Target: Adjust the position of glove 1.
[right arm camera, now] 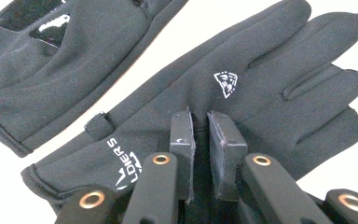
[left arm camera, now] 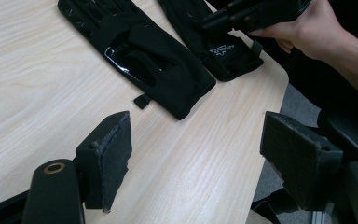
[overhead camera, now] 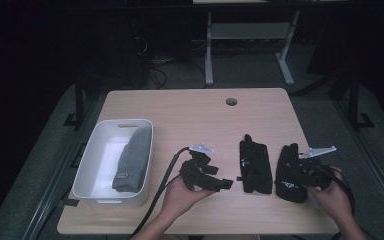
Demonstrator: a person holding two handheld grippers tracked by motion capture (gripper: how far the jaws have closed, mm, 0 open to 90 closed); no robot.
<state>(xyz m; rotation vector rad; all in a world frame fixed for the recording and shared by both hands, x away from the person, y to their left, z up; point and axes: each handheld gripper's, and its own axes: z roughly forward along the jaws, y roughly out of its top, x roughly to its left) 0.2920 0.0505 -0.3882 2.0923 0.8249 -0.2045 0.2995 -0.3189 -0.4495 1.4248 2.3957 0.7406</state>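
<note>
Pinching only a thin fabric fold, the nearly closed right claw [right arm camera: 200, 133] on the right glove [right arm camera: 242, 88], flat on the table [overhead camera: 190, 107], is judged likely to slip; the left claw [left arm camera: 205, 154] is held wide open, empty.

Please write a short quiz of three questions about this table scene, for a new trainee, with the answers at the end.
1. True or false: the left gripper has its jaws closed on a glove.
2. Which item lies inside the white bin? A) a black glove B) a grey folded cloth C) a cable
3. Fill the gap: the right gripper is pinching the fabric of the ____ of the two black gloves, as seen in the high view.

Key
1. False. Its jaws stand wide apart above the wooden table, holding nothing.
2. B, the grey folded cloth.
3. Right. It is the right-hand black glove; the other black glove lies free beside it.
</note>
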